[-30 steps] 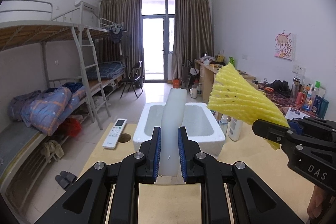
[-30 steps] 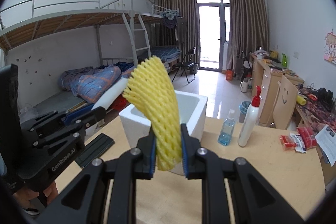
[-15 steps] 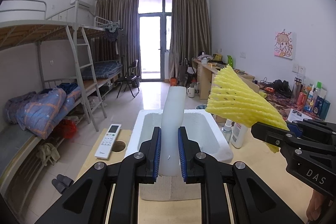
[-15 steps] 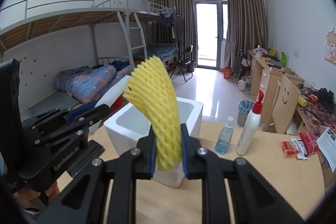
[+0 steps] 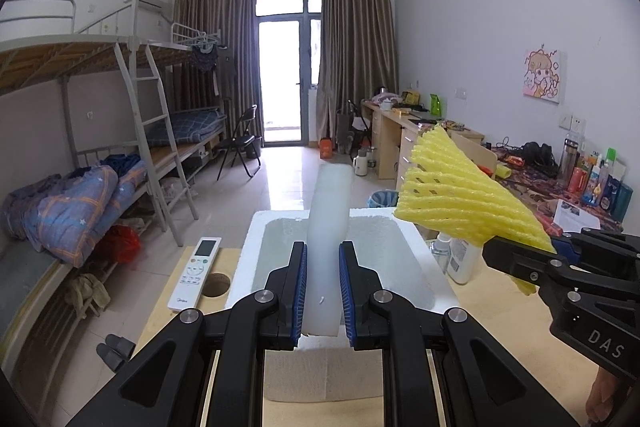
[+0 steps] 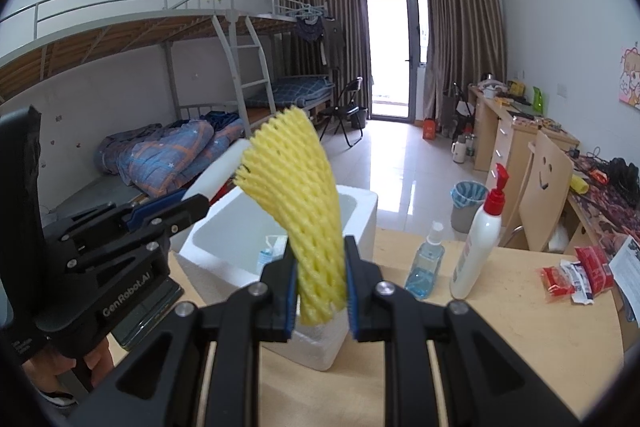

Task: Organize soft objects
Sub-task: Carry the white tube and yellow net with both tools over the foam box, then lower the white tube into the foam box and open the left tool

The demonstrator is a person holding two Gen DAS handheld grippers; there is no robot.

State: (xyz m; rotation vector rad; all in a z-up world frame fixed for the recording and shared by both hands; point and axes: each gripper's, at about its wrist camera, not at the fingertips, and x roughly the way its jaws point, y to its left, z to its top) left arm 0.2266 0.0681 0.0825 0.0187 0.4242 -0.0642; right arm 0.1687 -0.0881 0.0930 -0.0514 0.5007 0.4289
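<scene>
My left gripper (image 5: 322, 291) is shut on a white foam strip (image 5: 329, 227) that stands up between its blue pads, right over the near wall of a white foam box (image 5: 408, 259). My right gripper (image 6: 321, 283) is shut on a yellow foam net sleeve (image 6: 298, 195), which fans out above the box (image 6: 360, 211). In the left wrist view the right gripper (image 5: 520, 259) comes in from the right with the yellow net (image 5: 452, 195) over the box's right rim. In the right wrist view the left gripper (image 6: 192, 205) holds the white strip (image 6: 222, 167) at the box's left side.
On the wooden table (image 6: 520, 327) stand a blue spray bottle (image 6: 426, 267) and a white pump bottle (image 6: 478, 247), with red packets (image 6: 576, 273) further right. A white remote (image 5: 196, 271) lies beside a round hole (image 5: 216, 285) at the left. A small bottle (image 6: 266, 253) lies inside the box.
Both grippers have moved forward with their foam pieces; the box now looks larger and closer under them. Neither grip has changed.
</scene>
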